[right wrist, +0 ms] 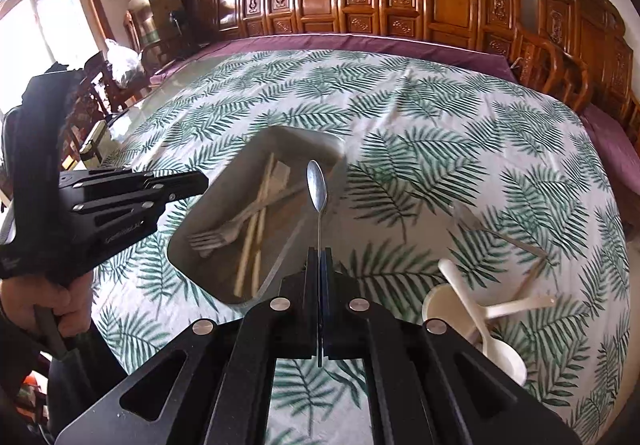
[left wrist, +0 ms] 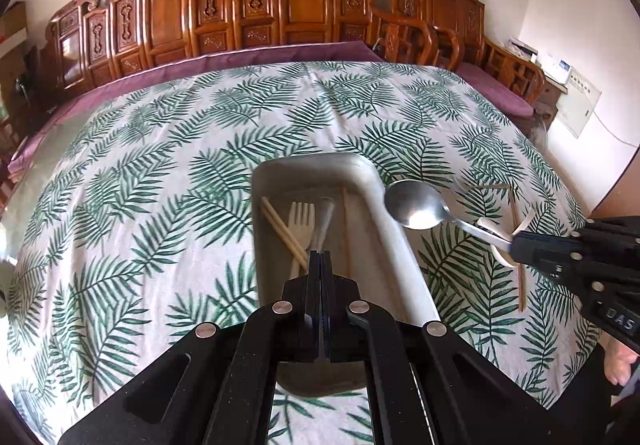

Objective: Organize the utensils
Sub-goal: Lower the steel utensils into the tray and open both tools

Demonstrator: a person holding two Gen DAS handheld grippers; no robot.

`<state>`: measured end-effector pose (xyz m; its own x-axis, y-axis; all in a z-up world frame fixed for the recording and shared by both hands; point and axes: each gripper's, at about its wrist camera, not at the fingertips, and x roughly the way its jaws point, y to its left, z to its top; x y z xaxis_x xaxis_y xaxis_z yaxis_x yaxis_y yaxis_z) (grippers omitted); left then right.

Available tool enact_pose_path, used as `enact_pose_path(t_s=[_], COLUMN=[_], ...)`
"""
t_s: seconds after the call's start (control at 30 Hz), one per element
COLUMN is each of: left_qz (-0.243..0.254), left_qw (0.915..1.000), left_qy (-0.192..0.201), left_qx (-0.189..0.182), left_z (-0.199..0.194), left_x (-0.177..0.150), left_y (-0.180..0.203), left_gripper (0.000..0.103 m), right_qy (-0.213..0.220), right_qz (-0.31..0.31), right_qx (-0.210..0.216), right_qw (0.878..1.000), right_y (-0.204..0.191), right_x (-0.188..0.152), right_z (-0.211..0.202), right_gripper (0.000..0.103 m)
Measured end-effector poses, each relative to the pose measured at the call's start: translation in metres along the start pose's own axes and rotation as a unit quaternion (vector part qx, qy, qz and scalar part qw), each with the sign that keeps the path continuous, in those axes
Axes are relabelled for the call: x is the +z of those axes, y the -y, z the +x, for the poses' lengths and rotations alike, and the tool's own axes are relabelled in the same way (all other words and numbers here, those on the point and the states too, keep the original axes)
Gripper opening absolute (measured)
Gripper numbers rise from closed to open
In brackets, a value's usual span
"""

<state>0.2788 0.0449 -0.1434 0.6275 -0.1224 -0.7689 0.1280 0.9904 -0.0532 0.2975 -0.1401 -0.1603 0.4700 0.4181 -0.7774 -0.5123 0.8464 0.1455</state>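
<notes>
the right gripper [right wrist: 320, 257], fingers clenched on the metal spoon [right wrist: 317, 187] handle, holds it in the air with its long axis pointing ahead, bowl just over the tray [right wrist: 192, 233] rim, while the left gripper [left wrist: 319, 259], clenched empty, hovers above the tray.

metal spoon [right wrist: 317, 187] raised above grey tray [right wrist: 192, 229], fork [right wrist: 224, 233] and chopsticks [right wrist: 250, 245] inside
</notes>
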Motion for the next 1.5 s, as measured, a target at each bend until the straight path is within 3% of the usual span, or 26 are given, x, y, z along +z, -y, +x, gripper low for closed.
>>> enact_pose_path(t_s=[0.43, 0.8, 1.1, 1.5], left_qz=[-0.010, -0.016, -0.015, -0.015], left_qw=[0.9997, 0.9994, 0.9993, 0.9994], left_qy=[0.023, 0.028, 0.029, 0.027], left_qx=[0.001, 0.011, 0.015, 0.016], left_z=[-0.030, -0.040, -0.044, -0.045], left_x=[-0.009, -0.014, -0.017, -0.024], left_y=[-0.033, -0.054, -0.059, -0.058], left_gripper=[0.000, 0.000, 0.000, 0.000], right_qy=[-0.018, -0.032, -0.041, -0.047], right_qz=[-0.014, -0.017, -0.019, 0.019], right_qx=[-0.021, -0.047, -0.045, 0.004], right_qw=[1.000, 0.998, 0.998, 0.999], right_y=[-0.040, -0.056, -0.065, -0.065], right_x=[0.035, 0.044, 0.043, 0.043], right_z=[0.047, 0.076, 0.083, 0.074], right_gripper=[0.002, 0.002, 0.002, 0.008])
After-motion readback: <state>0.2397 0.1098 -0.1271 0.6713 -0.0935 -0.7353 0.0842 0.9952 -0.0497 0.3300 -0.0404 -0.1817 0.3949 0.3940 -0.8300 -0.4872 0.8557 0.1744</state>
